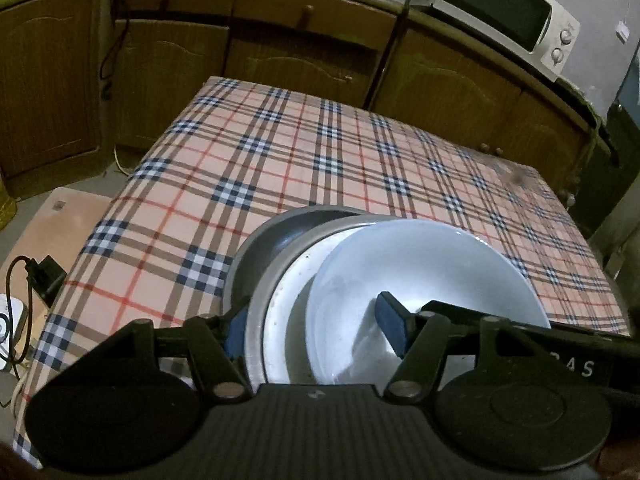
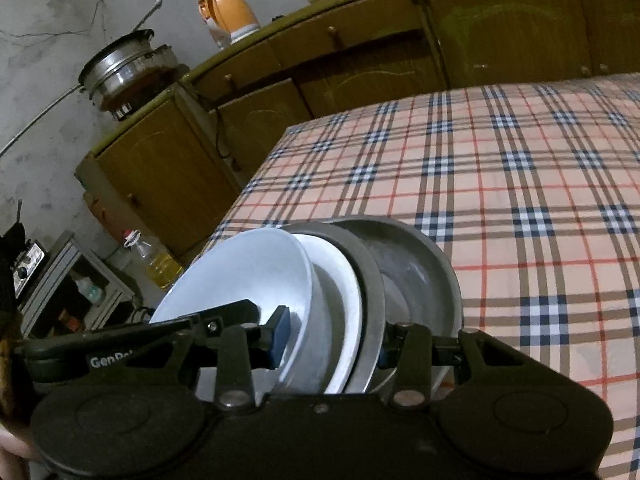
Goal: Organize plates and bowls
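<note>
Plaid-clothed counter [image 1: 304, 160] fills the middle of both views; one cabinet run [image 1: 280, 40] sits behind it across the top of the frames. One microwave [image 1: 504, 8] at upper right of the left wrist view; in the right wrist view, one steel pot [image 2: 128, 72] at upper left and one orange kettle [image 2: 228, 12] at top centre. Dishes: one stack of four, low centre in both views, all tilted on edge and nested — two grey metal plates [image 1: 280, 232], then one white plate [image 1: 288, 312], then one white bowl [image 1: 420, 272] on the open side. Left gripper [image 1: 316, 328]: about half open, clamped across the stack's near rim, one blue pad [image 1: 390, 322] inside the white bowl, the other against the outer grey plate. Right gripper [image 2: 332, 344]: same, roughly half open, one pad inside the bowl [image 2: 240, 272], the other behind a grey plate [image 2: 416, 276]. Can't tell if the stack's far edge touches the counter.
</note>
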Tool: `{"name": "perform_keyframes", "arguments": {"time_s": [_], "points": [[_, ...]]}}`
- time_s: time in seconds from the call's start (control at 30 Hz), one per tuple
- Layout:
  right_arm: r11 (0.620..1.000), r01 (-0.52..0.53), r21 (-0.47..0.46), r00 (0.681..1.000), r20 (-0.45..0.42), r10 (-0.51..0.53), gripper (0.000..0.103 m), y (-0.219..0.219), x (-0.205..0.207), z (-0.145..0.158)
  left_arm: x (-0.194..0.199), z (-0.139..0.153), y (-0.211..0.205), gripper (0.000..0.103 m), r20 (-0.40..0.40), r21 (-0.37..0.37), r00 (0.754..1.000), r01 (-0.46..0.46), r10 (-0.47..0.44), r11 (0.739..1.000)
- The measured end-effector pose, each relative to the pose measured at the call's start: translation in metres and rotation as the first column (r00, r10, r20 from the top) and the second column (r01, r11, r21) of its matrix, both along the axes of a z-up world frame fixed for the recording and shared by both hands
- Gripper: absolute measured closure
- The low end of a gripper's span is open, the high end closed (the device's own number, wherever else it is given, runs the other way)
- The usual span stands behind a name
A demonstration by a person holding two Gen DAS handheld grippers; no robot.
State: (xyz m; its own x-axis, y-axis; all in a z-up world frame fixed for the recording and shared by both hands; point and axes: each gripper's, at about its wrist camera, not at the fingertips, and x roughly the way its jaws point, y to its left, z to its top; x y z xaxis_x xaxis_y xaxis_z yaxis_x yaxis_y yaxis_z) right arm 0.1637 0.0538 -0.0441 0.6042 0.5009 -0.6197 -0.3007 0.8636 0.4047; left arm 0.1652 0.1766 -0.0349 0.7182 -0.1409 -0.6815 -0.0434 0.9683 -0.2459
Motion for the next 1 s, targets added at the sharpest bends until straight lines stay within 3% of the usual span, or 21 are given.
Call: {"name": "perform_keyframes", "arguments": {"time_s": [1.0], "points": [[0.999, -0.011, -0.049, 1.0, -0.01, 0.01, 0.052, 0.008, 0.023, -0.026, 0.02, -0.029, 0.007, 0.037, 0.011, -0.018, 1.0, -0.003, 0.003, 1.0]]}}
